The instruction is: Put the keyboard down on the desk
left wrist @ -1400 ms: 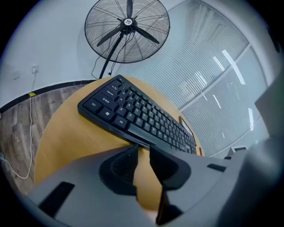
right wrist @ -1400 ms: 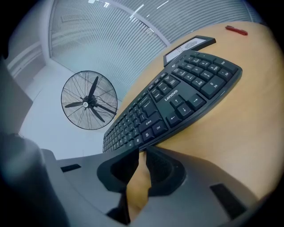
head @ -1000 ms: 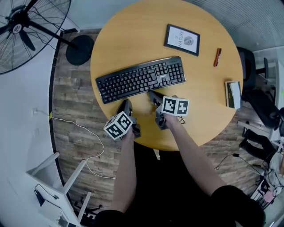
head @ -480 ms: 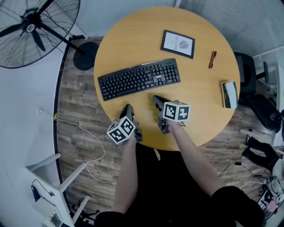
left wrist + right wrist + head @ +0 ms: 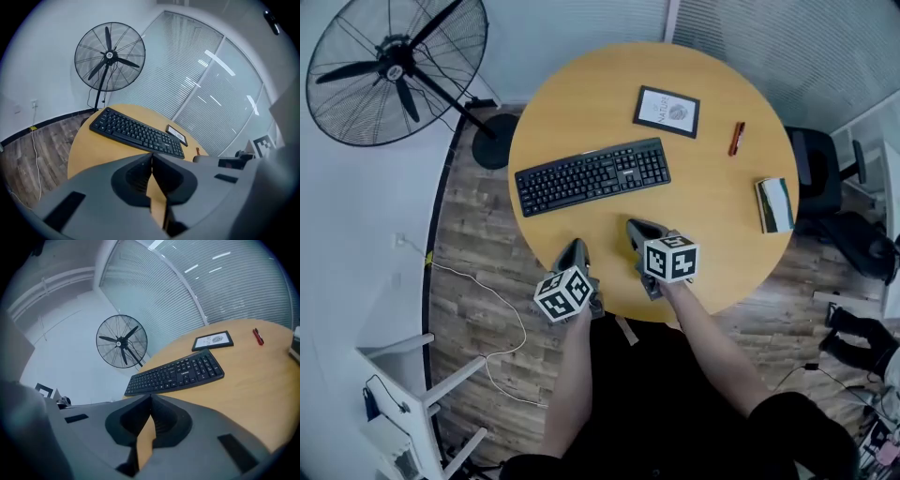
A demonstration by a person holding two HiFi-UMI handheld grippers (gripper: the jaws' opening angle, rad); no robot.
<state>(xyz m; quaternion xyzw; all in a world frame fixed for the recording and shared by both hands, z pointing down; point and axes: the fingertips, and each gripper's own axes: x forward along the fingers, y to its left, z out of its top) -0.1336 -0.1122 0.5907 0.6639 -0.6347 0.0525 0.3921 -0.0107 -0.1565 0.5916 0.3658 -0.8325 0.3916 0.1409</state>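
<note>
A black keyboard [image 5: 592, 176] lies flat on the round wooden desk [image 5: 712, 244], towards its left side; it also shows ahead in the left gripper view [image 5: 136, 132] and the right gripper view [image 5: 176, 372]. My left gripper [image 5: 575, 251] hovers over the desk's near edge, short of the keyboard, jaws shut with nothing between them [image 5: 151, 157]. To its right my right gripper [image 5: 634, 228] is likewise shut and empty [image 5: 150, 398], a little nearer the keyboard but apart from it.
A framed picture [image 5: 667, 111], a red pen [image 5: 736, 138] and a small book [image 5: 774, 204] lie on the desk's far and right parts. A standing fan [image 5: 394, 70] is at the left on the wood floor. A black chair [image 5: 820, 169] stands at the right.
Both grippers have drawn back from the keyboard towards the desk's near edge and their jaws have closed. The keyboard stays flat on the desk.
</note>
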